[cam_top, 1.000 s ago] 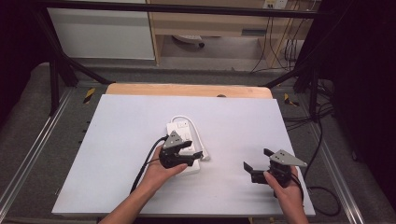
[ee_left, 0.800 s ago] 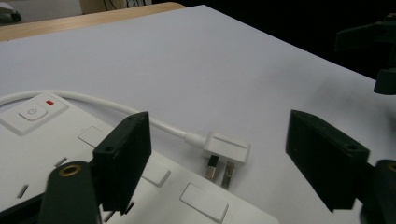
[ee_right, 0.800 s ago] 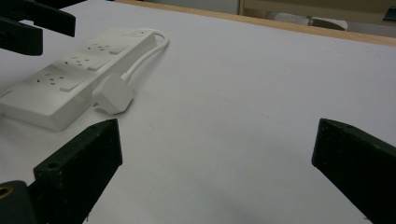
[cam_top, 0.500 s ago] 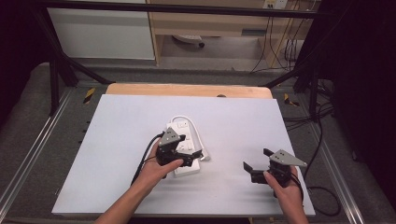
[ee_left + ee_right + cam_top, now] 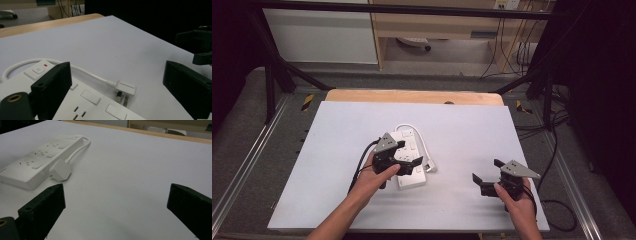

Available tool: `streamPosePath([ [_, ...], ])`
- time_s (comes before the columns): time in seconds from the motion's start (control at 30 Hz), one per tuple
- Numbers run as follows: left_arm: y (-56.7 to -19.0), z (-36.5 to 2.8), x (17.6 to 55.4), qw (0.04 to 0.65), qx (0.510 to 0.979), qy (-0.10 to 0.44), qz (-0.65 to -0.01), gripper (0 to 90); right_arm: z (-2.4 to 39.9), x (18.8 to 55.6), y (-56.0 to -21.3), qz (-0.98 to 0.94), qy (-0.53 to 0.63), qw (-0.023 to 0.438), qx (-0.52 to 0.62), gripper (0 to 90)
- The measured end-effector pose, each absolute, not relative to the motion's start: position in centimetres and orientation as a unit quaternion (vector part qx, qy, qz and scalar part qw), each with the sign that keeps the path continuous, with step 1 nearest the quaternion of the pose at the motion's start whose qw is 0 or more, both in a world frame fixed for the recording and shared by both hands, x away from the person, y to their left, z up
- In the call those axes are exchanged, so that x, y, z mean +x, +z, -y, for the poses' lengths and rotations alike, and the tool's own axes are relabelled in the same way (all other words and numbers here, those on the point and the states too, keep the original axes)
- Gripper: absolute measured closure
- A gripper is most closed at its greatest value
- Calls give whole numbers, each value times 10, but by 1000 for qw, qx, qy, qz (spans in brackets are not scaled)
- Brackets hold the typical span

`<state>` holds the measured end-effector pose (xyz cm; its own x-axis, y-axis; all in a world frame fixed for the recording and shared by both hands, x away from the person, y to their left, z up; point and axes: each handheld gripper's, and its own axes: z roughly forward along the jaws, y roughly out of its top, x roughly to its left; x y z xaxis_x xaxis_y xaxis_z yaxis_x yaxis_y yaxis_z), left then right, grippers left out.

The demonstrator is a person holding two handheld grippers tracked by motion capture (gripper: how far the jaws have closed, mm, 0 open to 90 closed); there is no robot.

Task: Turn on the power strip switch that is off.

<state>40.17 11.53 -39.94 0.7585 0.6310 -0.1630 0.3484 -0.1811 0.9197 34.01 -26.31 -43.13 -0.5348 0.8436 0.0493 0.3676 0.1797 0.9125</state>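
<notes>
One item in hand: white power strip (image 5: 408, 157), flat on the white table top (image 5: 337, 150).
Strip body: long white block, several socket rows each with a flat rocker switch; at one end a square power button (image 5: 38, 70) with a small red mark just beside it.
Strip cord: short white cable (image 5: 82, 73) leaves the button end, loops round and ends in the plug.
Plug: white plug (image 5: 124, 89), lying on its side on the table just beside the strip, metal pins visible; in the right gripper view its smooth back faces the camera (image 5: 60, 170).
Left gripper: left gripper (image 5: 404, 160) above the strip's near half; jaws have just been opening and now stand released, wide apart, nothing pressed between them. One finger (image 5: 53, 86) hangs over the strip's sockets; the plug lies between and beyond the two fingers.
Right gripper: right gripper (image 5: 489, 172) well apart from the strip, jaws spread, nothing between them. Strip and plug lie beyond its left-hand finger (image 5: 43, 208).
Contact: cannot tell whether the left finger touches the strip.
</notes>
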Motion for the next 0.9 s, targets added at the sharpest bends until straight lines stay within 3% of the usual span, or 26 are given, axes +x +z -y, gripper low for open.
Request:
streamPosePath([
  [0.9, -373, -167, 393, 573, 731, 159, -335, 63, 262, 340, -432, -729, 485, 244, 416, 22],
])
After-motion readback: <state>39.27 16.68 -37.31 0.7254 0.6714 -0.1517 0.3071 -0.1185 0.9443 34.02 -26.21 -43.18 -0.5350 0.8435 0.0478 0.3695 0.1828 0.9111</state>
